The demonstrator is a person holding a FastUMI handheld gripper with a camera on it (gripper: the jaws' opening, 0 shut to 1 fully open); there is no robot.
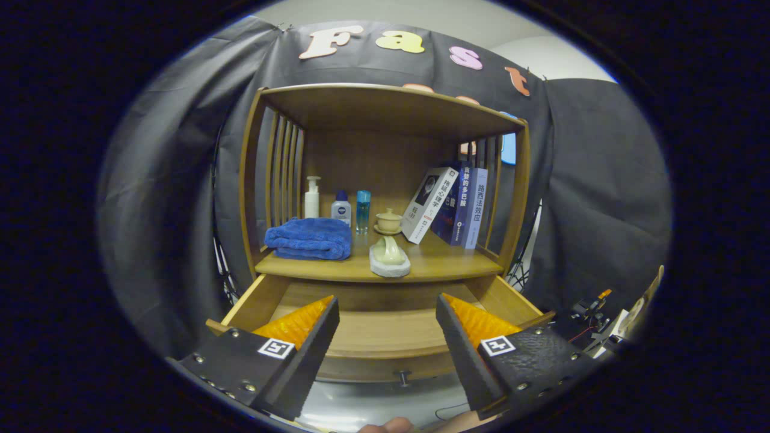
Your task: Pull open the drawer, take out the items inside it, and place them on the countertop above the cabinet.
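The wooden cabinet's drawer (pixel 252 305) stands pulled out toward me, its small knob (pixel 403 377) on the front panel between my fingers. The part of its bottom that I see is bare wood. My gripper (pixel 386 297) is open, hovering over the drawer's front with nothing between its fingers. On the countertop (pixel 448 263) just beyond lie a folded blue towel (pixel 310 239) at the left and a pale green ceramic piece on a white pad (pixel 390 257) near the front edge.
At the back of the countertop stand a white pump bottle (pixel 311 197), a small blue-capped bottle (pixel 341 209), a blue bottle (pixel 363 210) and a lidded cup (pixel 388 221). Leaning books (pixel 448 204) fill the right. A top shelf (pixel 385 99) roofs the countertop.
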